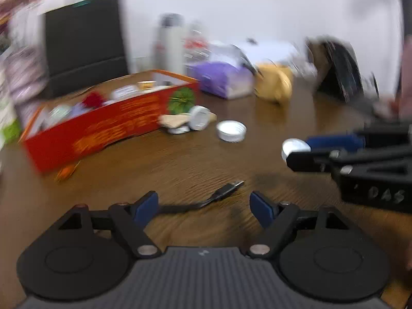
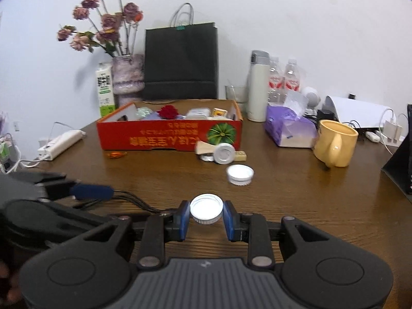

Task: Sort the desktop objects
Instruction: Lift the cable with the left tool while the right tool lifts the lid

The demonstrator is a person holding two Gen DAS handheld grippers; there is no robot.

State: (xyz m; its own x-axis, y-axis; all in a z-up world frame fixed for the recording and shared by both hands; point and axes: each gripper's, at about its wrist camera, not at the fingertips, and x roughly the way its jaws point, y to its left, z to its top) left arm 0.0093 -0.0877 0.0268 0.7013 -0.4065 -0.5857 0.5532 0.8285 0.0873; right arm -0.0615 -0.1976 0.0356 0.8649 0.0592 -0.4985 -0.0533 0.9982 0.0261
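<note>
The right tool (image 2: 206,219) is closed on a white bottle cap (image 2: 206,211), its blue pads pressing the cap's ribbed sides and the open face turned up. The left tool (image 1: 204,207) stands wide open with nothing between its pads; a black cable (image 1: 206,200) lies on the wooden surface (image 2: 296,206) just ahead of it, its plug end pointing away. The left wrist view is blurred, so finer detail there cannot be told.

Farther out, a second white cap (image 2: 240,174) lies loose on the surface. Beyond it a round white lid (image 2: 224,153) and a few small scraps rest against the front wall of a red cardboard box (image 2: 154,135), which already holds small items. A yellow mug (image 2: 334,143) and a purple tissue pack (image 2: 288,128) stand to the right, well apart from the box.

The step in hand appears to be carrying the held cap to the box. To do it well, keep the grip steady, clear the box's front wall, and release over an open spot inside.
</note>
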